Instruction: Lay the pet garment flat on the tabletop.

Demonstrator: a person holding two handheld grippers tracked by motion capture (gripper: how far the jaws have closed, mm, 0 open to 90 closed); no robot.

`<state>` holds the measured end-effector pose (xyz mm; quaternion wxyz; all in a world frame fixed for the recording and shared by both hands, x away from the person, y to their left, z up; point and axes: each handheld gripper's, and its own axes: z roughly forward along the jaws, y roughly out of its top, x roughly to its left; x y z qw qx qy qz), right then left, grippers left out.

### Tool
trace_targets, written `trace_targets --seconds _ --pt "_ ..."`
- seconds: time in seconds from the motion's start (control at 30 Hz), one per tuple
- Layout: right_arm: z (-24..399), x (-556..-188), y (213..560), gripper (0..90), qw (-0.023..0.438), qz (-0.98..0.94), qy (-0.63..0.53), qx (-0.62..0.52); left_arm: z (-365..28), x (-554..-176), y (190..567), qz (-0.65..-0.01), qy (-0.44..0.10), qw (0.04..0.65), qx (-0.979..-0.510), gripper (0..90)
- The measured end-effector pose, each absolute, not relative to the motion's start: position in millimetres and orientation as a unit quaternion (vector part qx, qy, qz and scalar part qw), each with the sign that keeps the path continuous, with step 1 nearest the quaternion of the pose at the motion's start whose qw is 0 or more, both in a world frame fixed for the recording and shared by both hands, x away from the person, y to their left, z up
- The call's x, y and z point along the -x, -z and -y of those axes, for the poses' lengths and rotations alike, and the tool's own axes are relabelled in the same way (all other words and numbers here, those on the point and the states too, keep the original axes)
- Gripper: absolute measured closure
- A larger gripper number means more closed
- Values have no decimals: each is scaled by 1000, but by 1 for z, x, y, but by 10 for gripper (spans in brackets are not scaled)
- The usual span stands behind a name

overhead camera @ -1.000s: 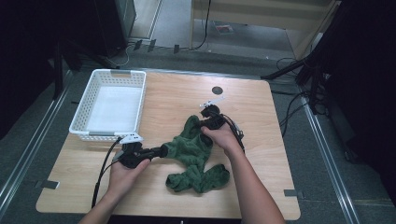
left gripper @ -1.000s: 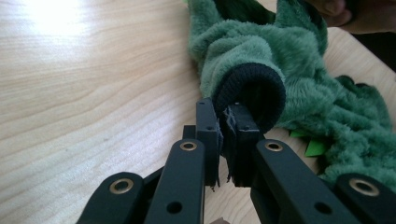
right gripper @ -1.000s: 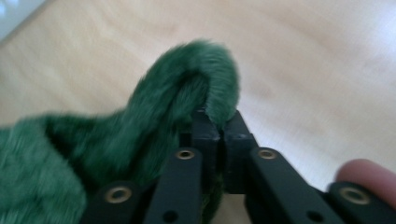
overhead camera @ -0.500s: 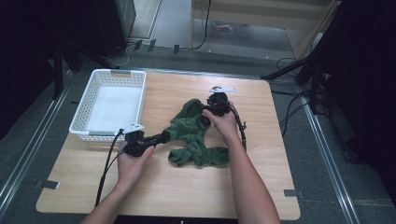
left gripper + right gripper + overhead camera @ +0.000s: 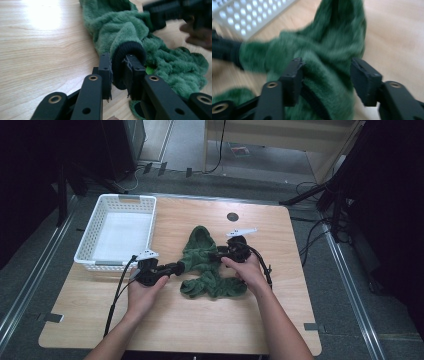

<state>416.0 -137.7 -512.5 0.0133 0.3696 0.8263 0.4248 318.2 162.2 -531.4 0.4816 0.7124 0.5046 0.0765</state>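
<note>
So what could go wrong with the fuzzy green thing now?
The left gripper pinches only the dark cuff of the green garment, so a tug might pull it free. The right gripper stands open around a fold and could close on too much cloth, bunching it.

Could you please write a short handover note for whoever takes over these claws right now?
Left claw: shut on the black cuff of the green fleece garment.
Right claw: jaws apart, straddling a fold of fleece, not clamped.
The garment lies bunched mid-table; the white basket at the far left holds nothing.
Done: one cuff gripped.
Left, probably: close the right claw on the fold and spread or fold the garment.
</note>
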Motion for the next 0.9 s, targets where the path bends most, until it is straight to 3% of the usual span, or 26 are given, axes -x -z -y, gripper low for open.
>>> trace_targets --seconds 0.03,0.1,0.13,0.23,0.27,0.3,0.43,0.53,0.57,0.6,0.63,0.7,0.77,0.8,0.83,0.87,0.9 --pt "144 -409 516 533 2 -829 -419 -371 -162 -319 532 -506 -76 479 -713 810" --pt "147 -406 519 545 -2 -833 -410 -371 -161 -320 535 -504 -72 469 -722 828" --pt "151 -399 520 698 16 -842 -395 -366 -158 -321 540 -507 -71 457 -727 865" --pt "159 -394 517 840 44 -841 -388 -374 -155 -323 544 -508 -73 435 -740 886" --pt "159 -394 517 840 44 -841 -388 -374 -155 -323 544 -508 -73 435 -740 889" --pt "167 -393 514 900 69 -836 -383 -387 -155 -323 546 -509 -80 425 -744 890" --pt "183 -393 516 899 87 -827 -378 -407 -158 -326 548 -516 -80 419 -743 888" --pt "186 -385 510 640 62 -809 -454 -368 -159 -327 546 -513 -75 443 -732 863" --pt "186 -385 510 640 62 -809 -454 -368 -159 -327 546 -513 -75 443 -732 839" --pt "181 -378 506 537 46 -807 -483 -337 -159 -327 547 -512 -74 445 -731 815" --pt "181 -378 506 537 46 -807 -483 -337 -157 -327 547 -514 -74 447 -728 815" --pt "164 -373 509 437 72 -822 -465 -321 -155 -328 549 -517 -69 451 -724 786" --pt "159 -373 512 449 80 -829 -454 -316 -154 -329 548 -518 -68 454 -722 815" --pt "153 -374 515 494 91 -835 -438 -321 -154 -329 548 -516 -61 455 -723 815" --pt "148 -376 518 603 96 -840 -421 -329 -152 -330 548 -513 -57 454 -727 845" --pt "145 -378 521 828 113 -845 -400 -337 -151 -330 547 -511 -61 451 -729 870" --pt "146 -380 521 854 110 -841 -399 -348 -151 -330 545 -511 -65 449 -730 876"
